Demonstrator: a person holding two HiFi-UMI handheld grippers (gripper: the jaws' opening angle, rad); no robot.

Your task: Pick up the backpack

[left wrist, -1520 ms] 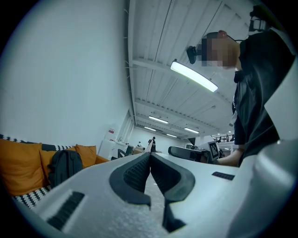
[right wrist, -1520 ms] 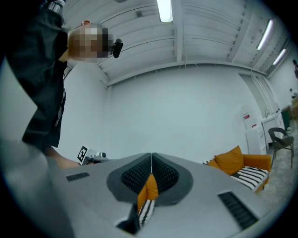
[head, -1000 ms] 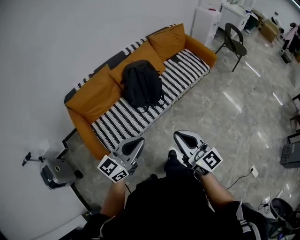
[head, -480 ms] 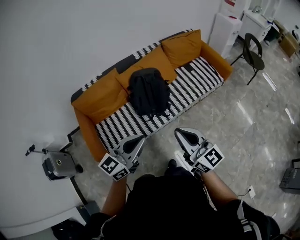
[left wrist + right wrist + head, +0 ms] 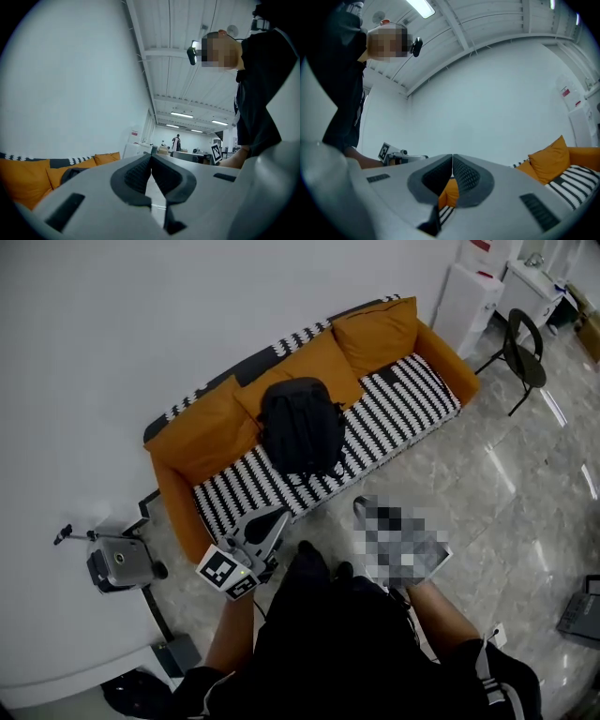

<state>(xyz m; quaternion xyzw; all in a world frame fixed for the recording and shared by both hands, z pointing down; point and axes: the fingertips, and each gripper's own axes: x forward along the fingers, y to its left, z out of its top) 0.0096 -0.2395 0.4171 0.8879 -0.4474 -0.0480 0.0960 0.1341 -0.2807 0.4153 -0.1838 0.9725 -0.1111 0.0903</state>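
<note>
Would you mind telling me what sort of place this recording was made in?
Probably a lounge corner of an open office or lab: an orange sofa with a black backpack on it, a black chair on a polished floor, and ceiling strip lights.

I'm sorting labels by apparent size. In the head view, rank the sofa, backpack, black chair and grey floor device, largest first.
1. sofa
2. backpack
3. chair and device look about alike; the chair stands farther from the camera, so I won't rank those two.

closed jaws before orange sofa (image 5: 562, 164)
</note>
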